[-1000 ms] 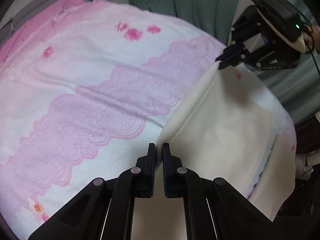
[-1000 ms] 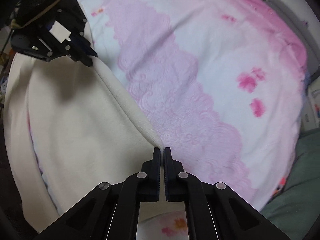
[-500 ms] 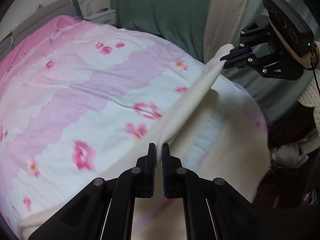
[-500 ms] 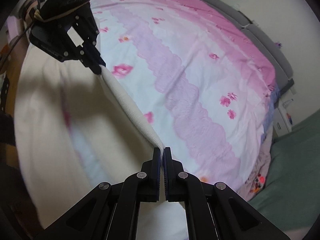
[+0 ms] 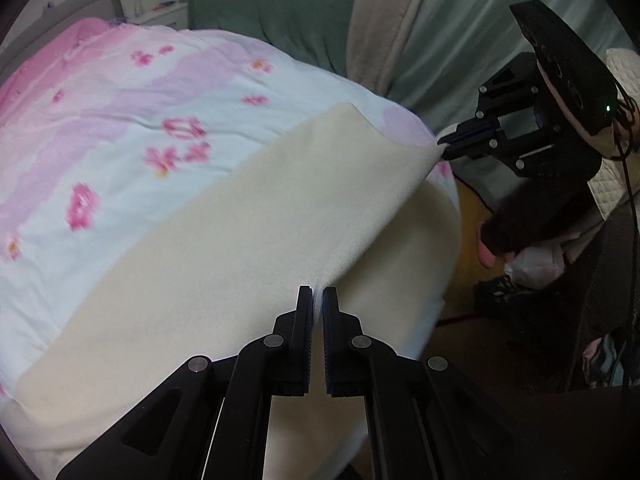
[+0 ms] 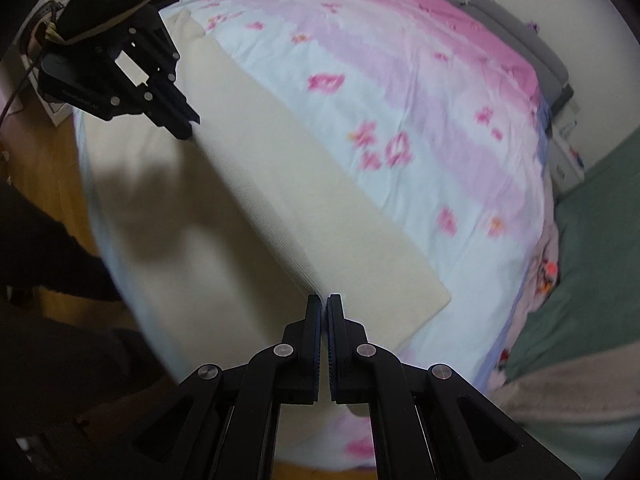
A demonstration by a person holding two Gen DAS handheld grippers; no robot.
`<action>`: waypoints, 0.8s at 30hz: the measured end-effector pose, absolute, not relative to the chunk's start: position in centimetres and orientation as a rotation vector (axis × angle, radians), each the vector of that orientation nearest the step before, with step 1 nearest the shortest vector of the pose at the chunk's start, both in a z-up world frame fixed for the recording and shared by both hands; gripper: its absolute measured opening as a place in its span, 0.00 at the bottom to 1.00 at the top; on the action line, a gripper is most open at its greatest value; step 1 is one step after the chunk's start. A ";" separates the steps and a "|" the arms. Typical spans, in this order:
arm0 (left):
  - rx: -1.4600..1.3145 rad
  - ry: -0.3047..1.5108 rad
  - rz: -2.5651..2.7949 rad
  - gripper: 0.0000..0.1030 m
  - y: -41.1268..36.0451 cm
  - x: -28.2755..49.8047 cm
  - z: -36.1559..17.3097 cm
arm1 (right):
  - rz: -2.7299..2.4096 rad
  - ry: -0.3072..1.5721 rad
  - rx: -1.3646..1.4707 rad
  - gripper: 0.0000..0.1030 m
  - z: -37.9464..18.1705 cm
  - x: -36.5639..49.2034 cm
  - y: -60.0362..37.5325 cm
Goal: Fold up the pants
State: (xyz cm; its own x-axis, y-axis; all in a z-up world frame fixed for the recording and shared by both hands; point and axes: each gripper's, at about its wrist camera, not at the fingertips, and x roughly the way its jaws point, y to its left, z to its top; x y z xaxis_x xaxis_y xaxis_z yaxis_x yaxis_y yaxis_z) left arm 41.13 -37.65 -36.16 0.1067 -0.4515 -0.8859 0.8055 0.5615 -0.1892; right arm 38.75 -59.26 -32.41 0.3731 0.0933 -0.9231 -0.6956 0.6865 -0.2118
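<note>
Cream-coloured pants (image 5: 248,232) lie across the near end of a bed, folded over themselves; they also show in the right wrist view (image 6: 248,184). My left gripper (image 5: 317,294) is shut on one end of the raised cloth edge. My right gripper (image 6: 324,302) is shut on the other end. The edge is stretched taut between them, a little above the lower layer. The right gripper also shows in the left wrist view (image 5: 446,148), and the left gripper shows in the right wrist view (image 6: 188,130).
The bed has a pink and white flowered quilt (image 5: 120,128). A green curtain (image 5: 272,4) and a beige cloth (image 5: 384,20) hang behind it. A yellow-brown floor (image 5: 472,232) with clutter lies beyond the bed's end. A nightstand (image 6: 568,148) stands by the headboard.
Both grippers have carried the held edge back toward the bed's near end and lowered it. The pants now lie doubled over on the quilt instead of hanging.
</note>
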 end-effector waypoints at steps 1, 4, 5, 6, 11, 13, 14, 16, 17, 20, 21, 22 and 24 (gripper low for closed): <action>0.385 1.126 -0.964 0.06 -37.8 40.5 -36.4 | 0.544 1.093 -0.649 0.03 -32.9 37.7 -59.3; 0.379 1.142 -0.987 0.06 -38.4 38.7 -37.0 | 0.510 1.119 -0.631 0.03 -33.7 35.5 -59.7; 0.376 1.147 -0.995 0.06 -38.7 38.1 -37.1 | 0.499 1.126 -0.625 0.03 -33.8 35.0 -59.9; 0.373 1.151 -1.003 0.06 -39.0 37.4 -37.1 | 0.485 1.135 -0.616 0.03 -33.9 34.6 -60.2; 0.387 1.162 -1.064 0.02 -40.3 34.0 -37.6 | 0.456 1.167 -0.584 0.03 -34.8 32.7 -61.1; 0.411 1.154 -1.070 0.02 -40.6 32.7 -38.2 | 0.459 1.175 -0.596 0.03 -35.9 31.9 -60.8; 0.415 1.154 -1.064 0.02 -40.6 32.3 -38.8 | 0.459 1.181 -0.598 0.03 -36.5 31.8 -60.7; 0.404 1.160 -1.036 0.02 -40.5 32.0 -39.7 | 0.452 1.201 -0.583 0.03 -37.8 31.3 -60.8; 0.392 1.161 -1.021 0.02 -40.3 32.1 -40.1 | 0.447 1.211 -0.577 0.03 -38.5 31.0 -60.8; 0.386 1.161 -0.991 0.02 -39.7 32.4 -41.0 | 0.443 1.230 -0.570 0.03 -40.2 30.3 -60.8; 0.391 1.157 -0.987 0.02 -39.5 32.5 -41.2 | 0.441 1.242 -0.559 0.03 -40.9 30.1 -60.9; 0.399 1.152 -0.988 0.02 -39.3 32.6 -41.3 | 0.438 1.249 -0.554 0.03 -41.4 30.0 -60.9; 0.419 1.139 -0.988 0.02 -39.0 32.7 -41.5 | 0.431 1.264 -0.552 0.03 -42.8 29.5 -60.9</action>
